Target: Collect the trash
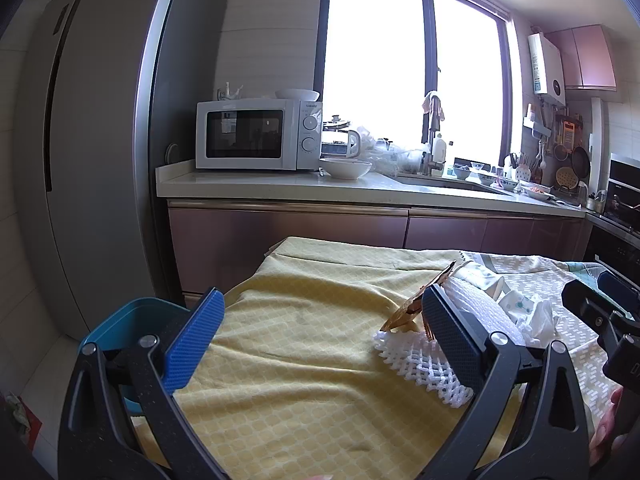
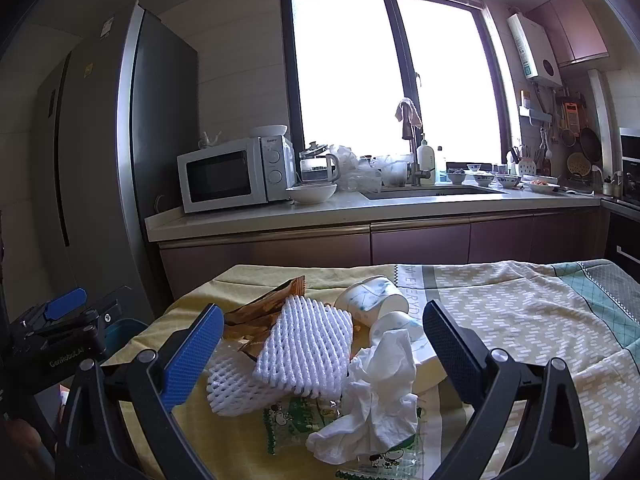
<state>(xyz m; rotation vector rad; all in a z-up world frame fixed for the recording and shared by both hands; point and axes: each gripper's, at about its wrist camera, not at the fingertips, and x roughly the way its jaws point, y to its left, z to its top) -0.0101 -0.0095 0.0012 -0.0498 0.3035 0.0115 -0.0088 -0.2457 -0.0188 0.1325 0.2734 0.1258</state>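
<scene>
Nothing has been picked up yet, so this looks like the opening step of the collecting: both tools are lined up on the litter before any grasp. The right gripper (image 2: 322,354) has its jaws spread wide with nothing clamped, and the pile sits framed between them on the cloth-covered bench (image 2: 540,320): a white foam fruit net (image 2: 306,350), a crumpled tissue (image 2: 376,396) in front of it, a tipped paper cup (image 2: 370,296) behind, a brown snack wrapper (image 2: 266,306) at the left rear, and a green printed wrapper (image 2: 296,416) lying flat underneath. The left gripper (image 1: 320,344) is likewise wide apart and empty, hanging over bare yellow cloth with the foam net just beside its right finger; a teal bin (image 1: 132,320) shows beyond the bench edge on its left. The next move probably calls for the right gripper to drop onto one light piece, most likely the tissue or the net, and close gently, since both crush easily. The foam net's long axis runs from near left to far right, tilted up off the cloth; the cup lies on its side, mouth towards the right, its axis roughly across the view
</scene>
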